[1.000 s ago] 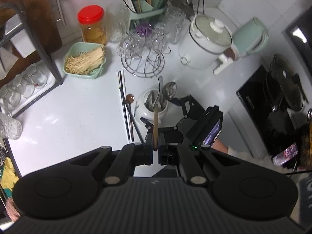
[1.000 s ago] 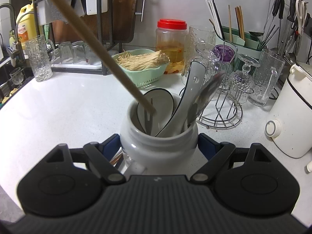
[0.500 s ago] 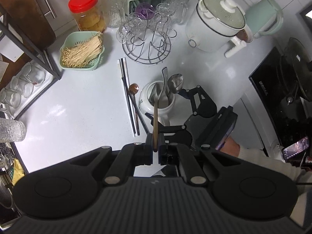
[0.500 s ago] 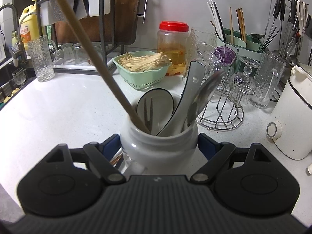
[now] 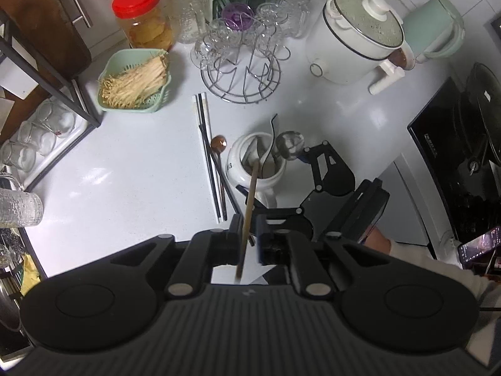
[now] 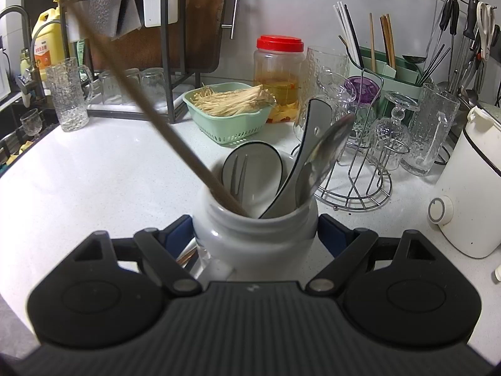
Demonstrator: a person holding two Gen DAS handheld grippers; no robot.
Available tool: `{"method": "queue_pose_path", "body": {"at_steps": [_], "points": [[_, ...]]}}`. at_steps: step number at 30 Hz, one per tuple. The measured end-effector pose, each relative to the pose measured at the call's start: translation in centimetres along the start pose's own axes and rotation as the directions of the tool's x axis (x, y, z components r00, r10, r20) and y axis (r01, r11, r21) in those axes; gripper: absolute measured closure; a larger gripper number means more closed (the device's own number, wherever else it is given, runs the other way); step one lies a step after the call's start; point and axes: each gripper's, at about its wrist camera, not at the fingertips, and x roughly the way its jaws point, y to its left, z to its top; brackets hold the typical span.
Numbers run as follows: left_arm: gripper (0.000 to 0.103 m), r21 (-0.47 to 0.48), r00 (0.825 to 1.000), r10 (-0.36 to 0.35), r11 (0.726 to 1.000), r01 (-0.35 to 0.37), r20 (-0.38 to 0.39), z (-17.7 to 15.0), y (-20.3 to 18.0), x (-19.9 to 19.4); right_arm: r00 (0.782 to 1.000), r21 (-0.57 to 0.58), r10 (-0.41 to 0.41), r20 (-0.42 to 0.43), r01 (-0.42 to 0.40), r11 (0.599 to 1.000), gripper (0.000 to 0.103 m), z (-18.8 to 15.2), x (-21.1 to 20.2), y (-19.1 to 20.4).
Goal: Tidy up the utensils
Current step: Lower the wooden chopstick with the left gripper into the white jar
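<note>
- At the centre of the left wrist view, a white ceramic jar stands on the pale countertop, holding a white ladle-like spoon and a metal spoon.
- A wooden stick slants from the jar's mouth down toward the bottom of that frame, passing between the fingers of the left gripper.
- The left gripper's jaws are opening; a gap shows on each side of the stick, so the pads no longer press on it.
- In the right wrist view the same stick runs from the upper left of the frame down into the jar, its lower end inside the rim.
- The right gripper is clamped on the jar, one blue pad on each side of its body, at lower centre of the frame.
- Also in the jar here: a small fork against a round white spoon bowl.
- Left of the jar in the left wrist view, chopsticks and a copper-coloured spoon lie flat on the counter.
- Toward the upper left of that frame sit a green basket of enoki mushrooms and a red-lidded jar.
- At upper centre is a wire rack of glasses; to its right a white rice cooker.
</note>
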Motion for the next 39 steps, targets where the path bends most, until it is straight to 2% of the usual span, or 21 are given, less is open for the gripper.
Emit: {"method": "queue_pose_path", "body": {"at_steps": [2, 3, 10, 14, 18, 21, 24, 30, 33, 39], "points": [[0.063, 0.006, 1.0, 0.014, 1.0, -0.014, 0.023, -0.1, -0.1, -0.3, 1.0, -0.001, 0.0, -0.001, 0.0, 1.0, 0.014, 0.0, 0.0, 0.0], [0.062, 0.009, 0.999, 0.016, 1.0, -0.016, 0.037, -0.2, -0.1, -0.6, 1.0, -0.001, -0.001, -0.002, 0.001, 1.0, 0.014, 0.0, 0.0, 0.0], [0.062, -0.001, 0.995, 0.015, 1.0, -0.015, 0.097, -1.0, 0.5, -0.8, 1.0, 0.005, -0.003, -0.005, 0.003, 1.0, 0.014, 0.1, 0.0, 0.1], [0.062, -0.056, 0.99, -0.035, 0.998, 0.043, 0.138, -2.2, 2.0, -0.7, 1.0, 0.008, -0.005, -0.011, 0.006, 1.0, 0.015, 0.2, 0.1, 0.1], [0.062, -0.082, 0.976, -0.089, 0.991, 0.106, 0.196, -4.1, 3.0, -0.2, 1.0, 0.009, -0.006, -0.01, 0.006, 1.0, 0.015, 0.2, 0.1, 0.1], [0.062, -0.082, 0.962, -0.111, 0.987, 0.135, 0.25, -5.8, 3.6, 0.3, 1.0, 0.012, -0.014, -0.008, 0.015, 1.0, 0.015, 0.1, 0.0, 0.2], [0.062, -0.057, 0.94, -0.17, 0.979, 0.195, 0.297, -7.7, 4.1, 0.8, 1.0, 0.02, -0.025, -0.01, 0.025, 0.999, 0.015, 0.2, 0.0, 0.3], [0.062, 0.029, 0.898, -0.17, 0.985, 0.173, 0.406, -11.5, 4.8, 2.3, 0.999, 0.035, -0.043, -0.008, 0.044, 0.998, 0.015, 0.2, 0.0, 0.4], [0.062, 0.04, 0.881, -0.142, 0.989, 0.139, 0.452, -12.9, 5.5, 3.3, 0.999, 0.039, -0.05, -0.006, 0.05, 0.998, 0.015, 0.1, -0.1, 0.4], [0.064, 0.041, 0.84, -0.165, 0.985, 0.169, 0.517, -14.0, 6.8, 6.0, 0.998, 0.045, -0.064, -0.007, 0.064, 0.997, 0.015, 0.1, -0.1, 0.6]]}}
